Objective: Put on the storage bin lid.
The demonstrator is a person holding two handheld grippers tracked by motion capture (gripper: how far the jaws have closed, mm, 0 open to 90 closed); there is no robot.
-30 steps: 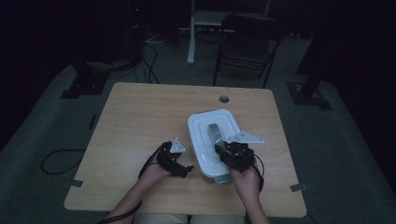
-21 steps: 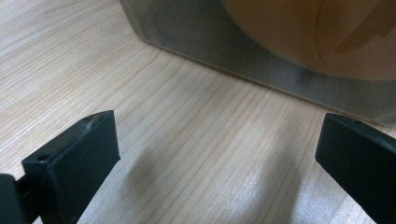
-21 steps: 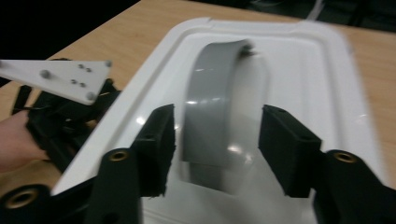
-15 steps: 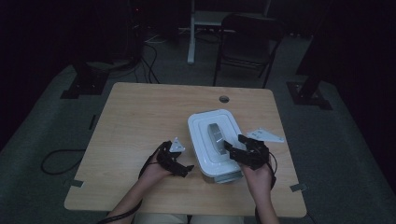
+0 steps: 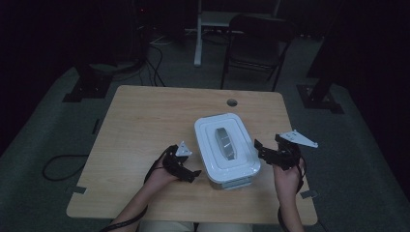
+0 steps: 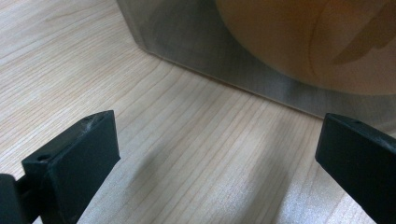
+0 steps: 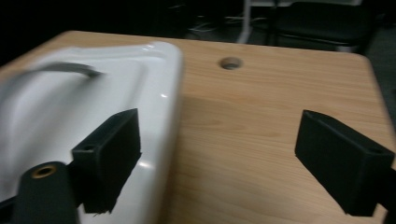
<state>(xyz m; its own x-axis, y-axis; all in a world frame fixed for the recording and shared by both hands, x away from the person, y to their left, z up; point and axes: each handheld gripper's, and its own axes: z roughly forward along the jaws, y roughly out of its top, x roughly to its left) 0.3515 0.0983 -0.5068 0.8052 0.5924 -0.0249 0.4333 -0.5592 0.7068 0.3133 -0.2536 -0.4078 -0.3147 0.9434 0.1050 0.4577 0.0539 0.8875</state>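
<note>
A white lidded box [image 5: 212, 140] with a grey handle [image 5: 225, 142] on top stands on the wooden table [image 5: 145, 121], near its front. My left gripper [image 5: 193, 170] rests on the table just left of the box. It is open, with bare wood between its jaws [image 6: 219, 135] and the box's metal wall [image 6: 196, 51] close ahead. My right gripper [image 5: 268, 143] hovers at the box's right side. Its jaws have just been opening and hold nothing [image 7: 219, 140]. One fingertip [image 7: 112, 154] overlaps the lid's rim [image 7: 159, 93], and the blurred handle [image 7: 65, 69] lies off to the left.
A round cable hole [image 5: 232, 102] sits in the table behind the box. Beyond the table stand a dark folding chair [image 5: 256, 38] and a white post [image 5: 198, 34]. Cables [image 5: 58, 164] trail on the floor to the left, with stand feet at both sides.
My right gripper has left the lid's handle, slid right to the box's side, and its jaws have spread wide. The left gripper and the box have stayed put.
</note>
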